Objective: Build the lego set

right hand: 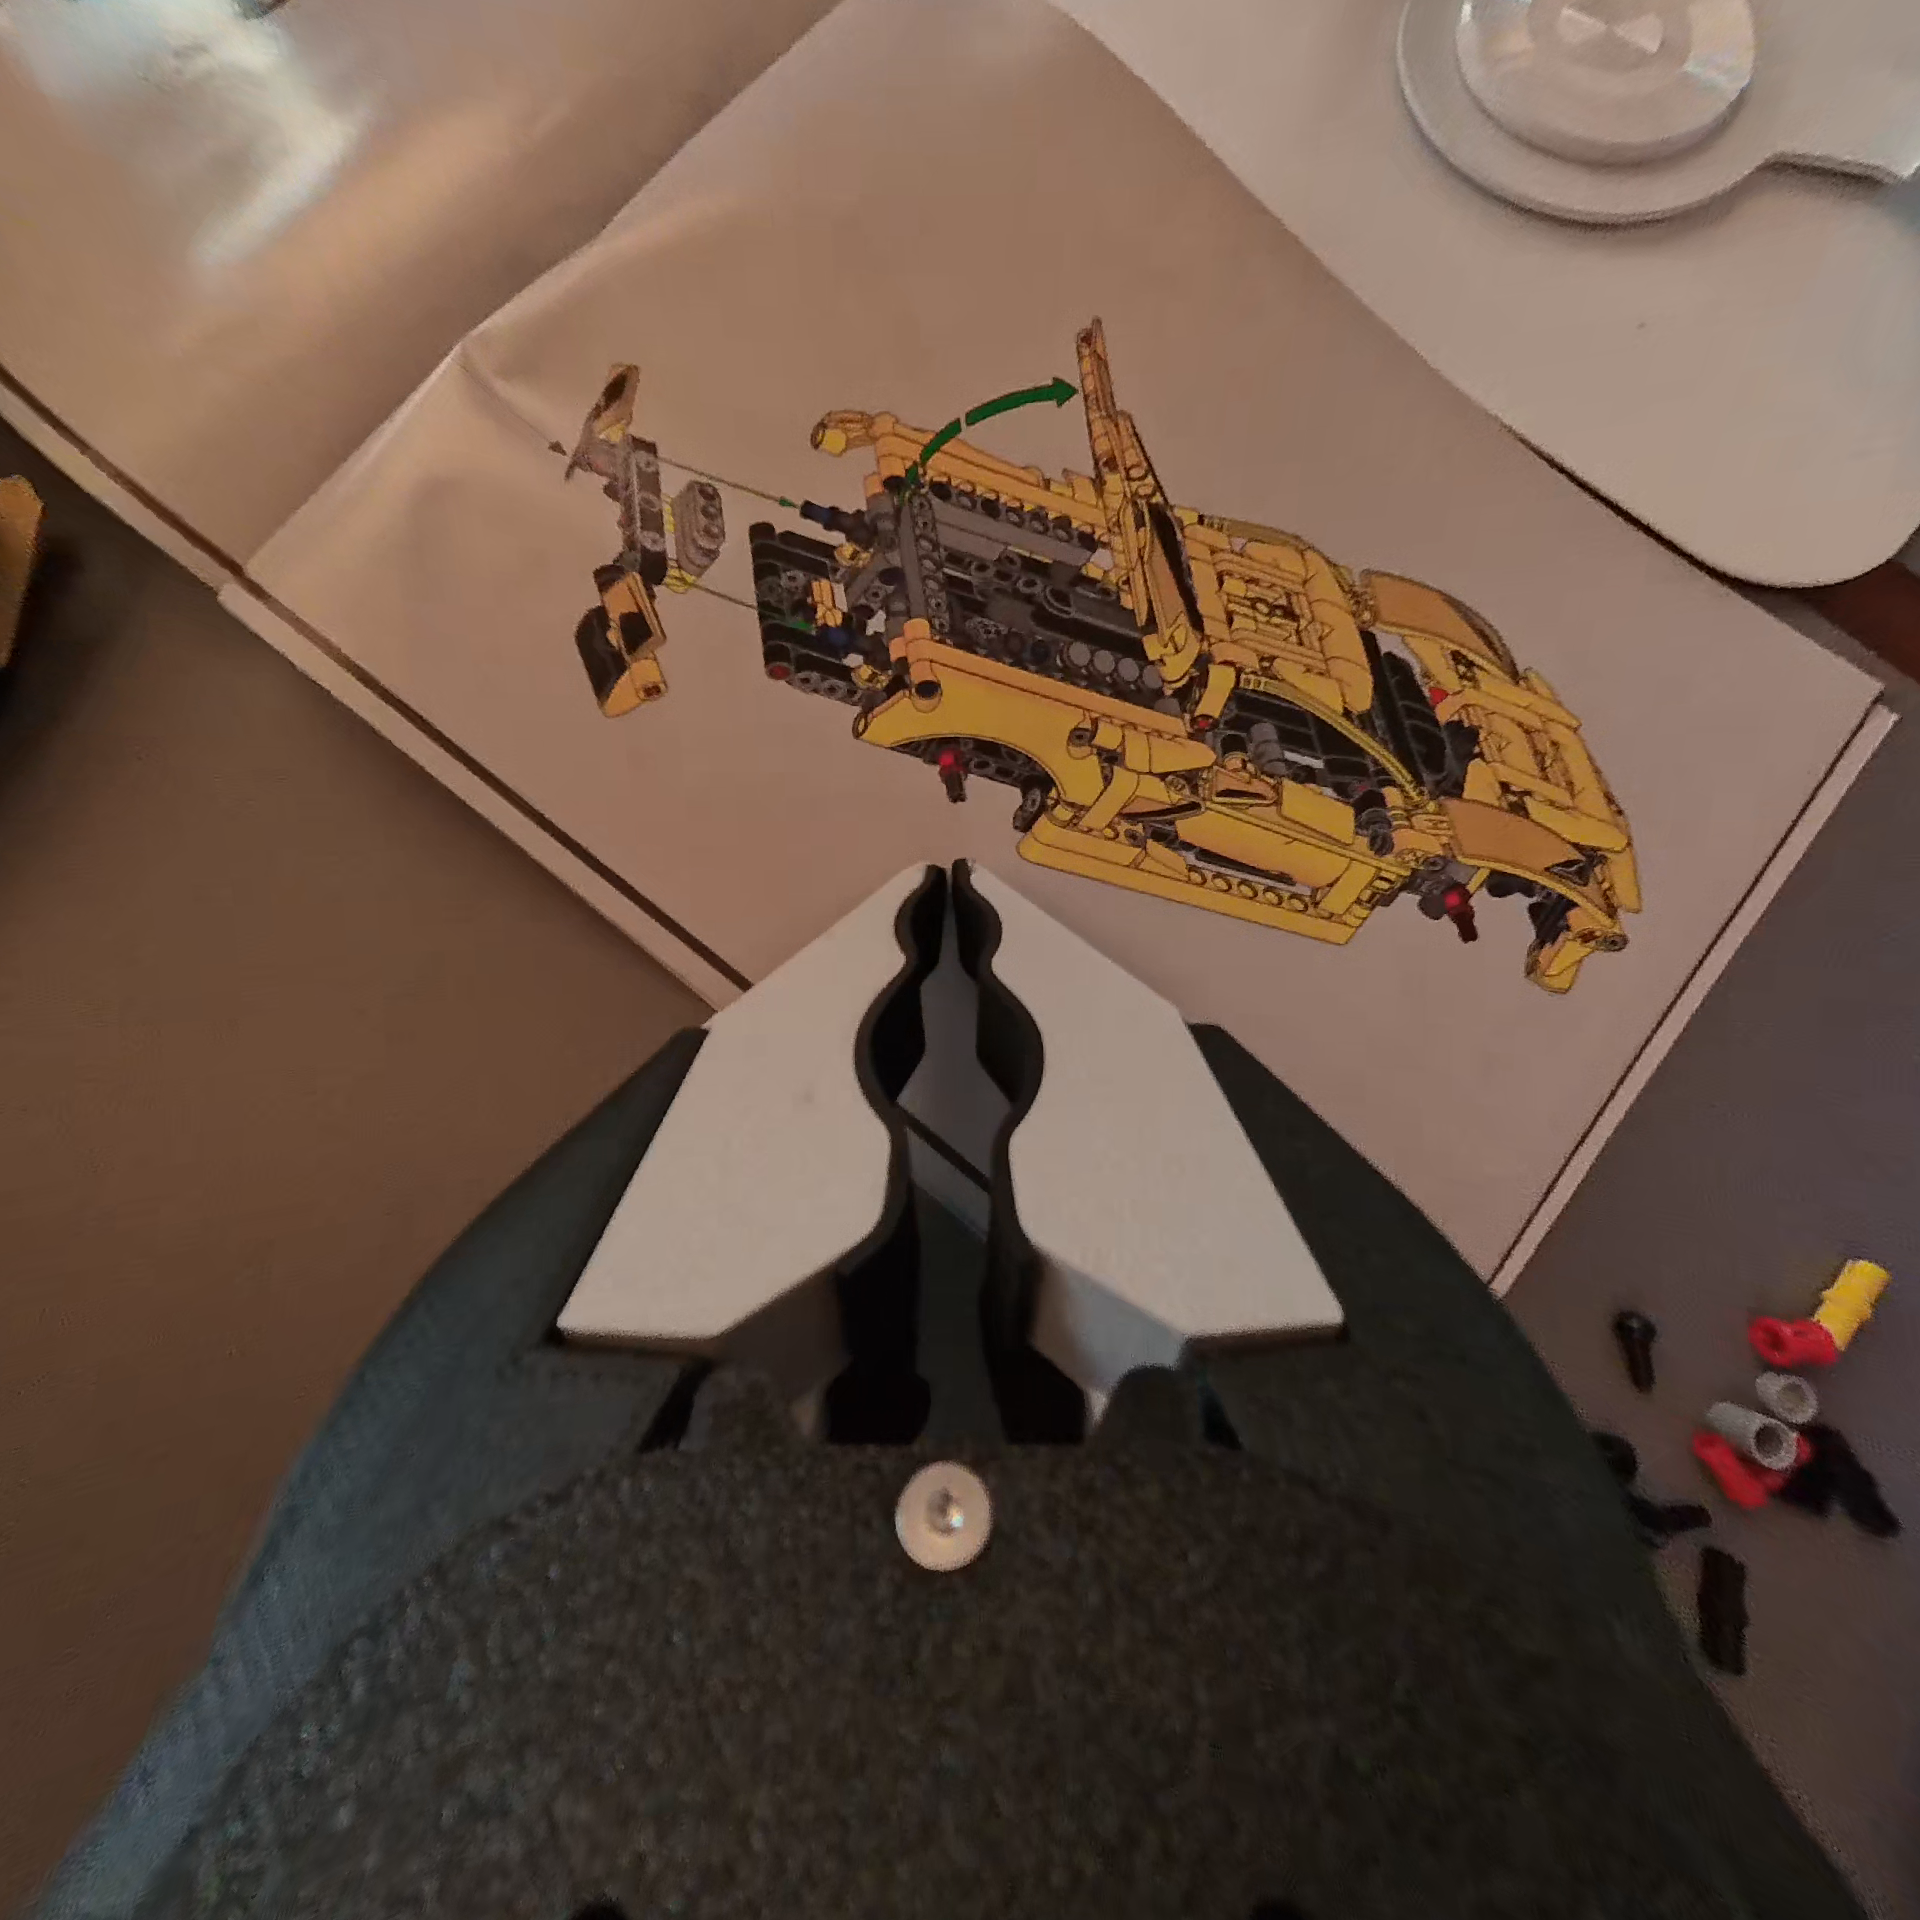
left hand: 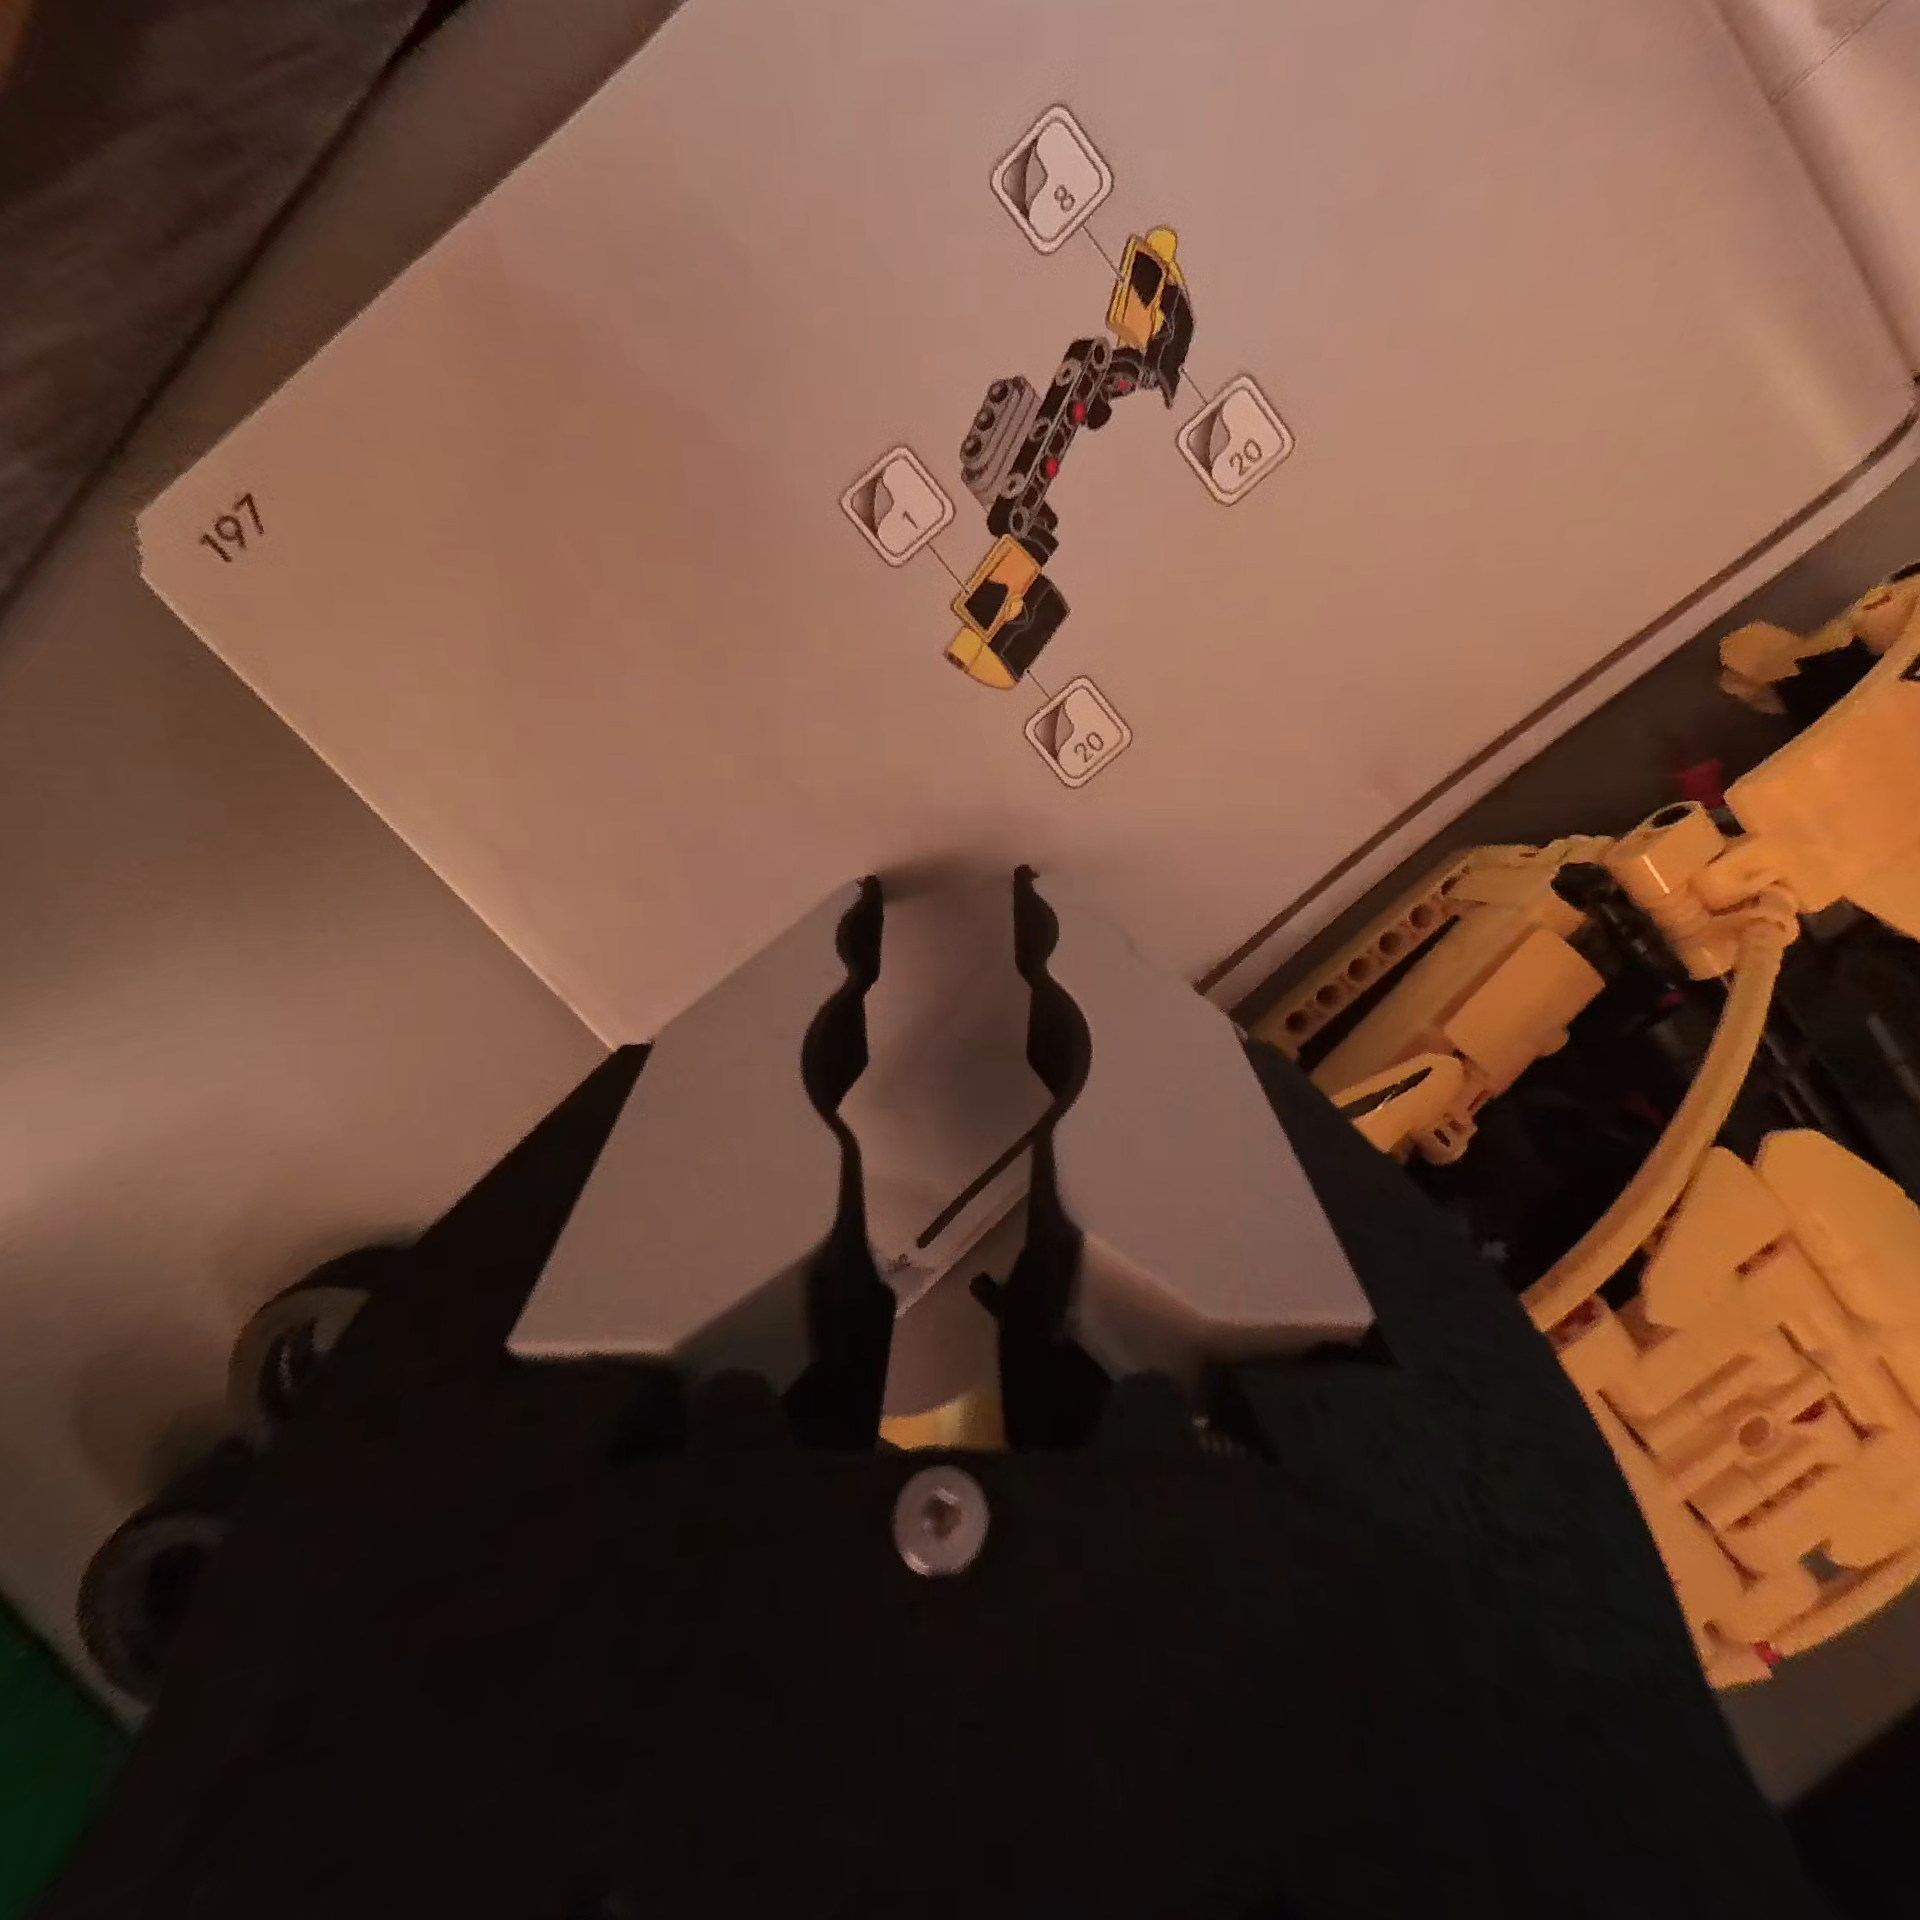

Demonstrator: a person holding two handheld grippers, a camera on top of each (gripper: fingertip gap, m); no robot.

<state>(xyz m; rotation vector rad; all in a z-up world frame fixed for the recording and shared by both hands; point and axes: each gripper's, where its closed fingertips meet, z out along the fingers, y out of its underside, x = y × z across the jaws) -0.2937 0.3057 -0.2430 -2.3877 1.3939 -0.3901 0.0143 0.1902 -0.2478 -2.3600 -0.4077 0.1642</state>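
Dim tabletop: manual (right hand: 935,312) open; yellow car (left hand: 1662,1195) at three o'clock largely built, loose pins (right hand: 1756,1434) remain. Left gripper (left hand: 943,883) parted, empty; right gripper (right hand: 951,873) closed, empty.

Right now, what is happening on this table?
Nothing is being held. The left hand-held gripper hangs open over the instruction booklet, with the half-built yellow car beside it. The right hand-held gripper is shut and empty over the facing page, and small loose pieces lie off to its right.

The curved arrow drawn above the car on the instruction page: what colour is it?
Green arrow, clearest in the right wrist view.
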